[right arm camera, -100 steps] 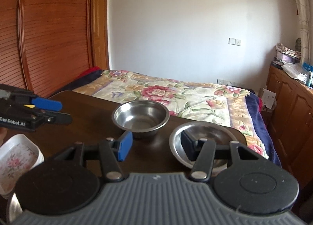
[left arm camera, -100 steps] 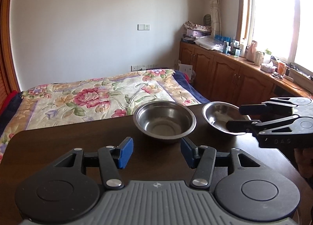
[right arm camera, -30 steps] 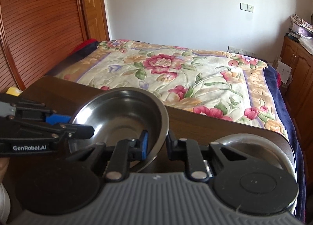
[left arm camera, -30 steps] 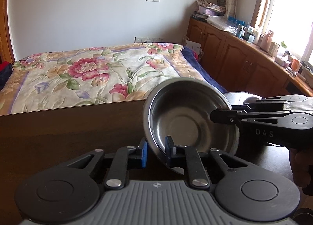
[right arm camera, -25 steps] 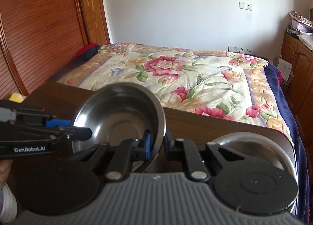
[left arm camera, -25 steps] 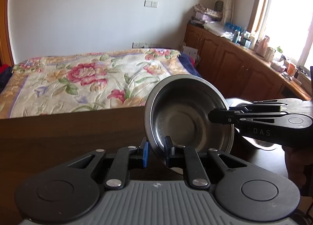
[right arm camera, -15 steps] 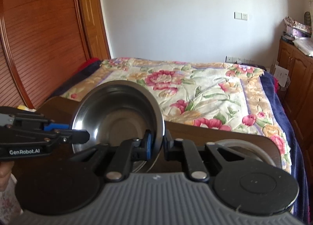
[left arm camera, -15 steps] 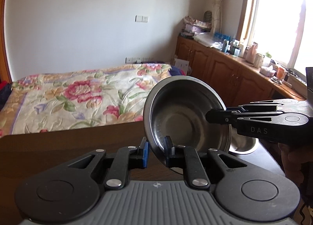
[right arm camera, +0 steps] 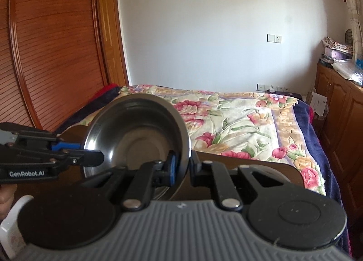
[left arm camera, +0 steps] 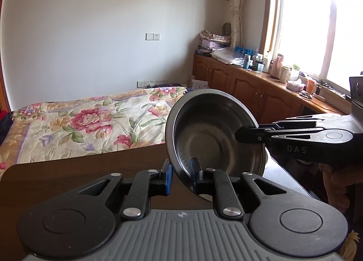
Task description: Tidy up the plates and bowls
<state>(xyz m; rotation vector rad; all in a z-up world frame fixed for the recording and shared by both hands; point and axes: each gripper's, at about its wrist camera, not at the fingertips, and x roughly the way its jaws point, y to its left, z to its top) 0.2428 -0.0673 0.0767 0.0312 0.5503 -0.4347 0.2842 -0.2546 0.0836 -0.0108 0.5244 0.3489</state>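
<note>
left gripper [left arm camera: 181,173]: clamped on near-left rim of steel bowl [left arm camera: 211,134] | right gripper [right arm camera: 181,165]: clenched on bowl's right rim | steel bowl: tilted up on edge, open side toward cameras, lifted above dark wooden table [left arm camera: 79,170] | beyond: bed with floral quilt [right arm camera: 238,120], wooden cabinets [left arm camera: 249,88]

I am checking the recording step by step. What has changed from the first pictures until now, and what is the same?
The deep steel bowl, first standing on the dark table, is now lifted off it and tilted. The left gripper and the right gripper, both open and empty then, now clamp its rim from opposite sides; the right one's jaws have just closed on the rim. The flowered bed is as before.
</note>
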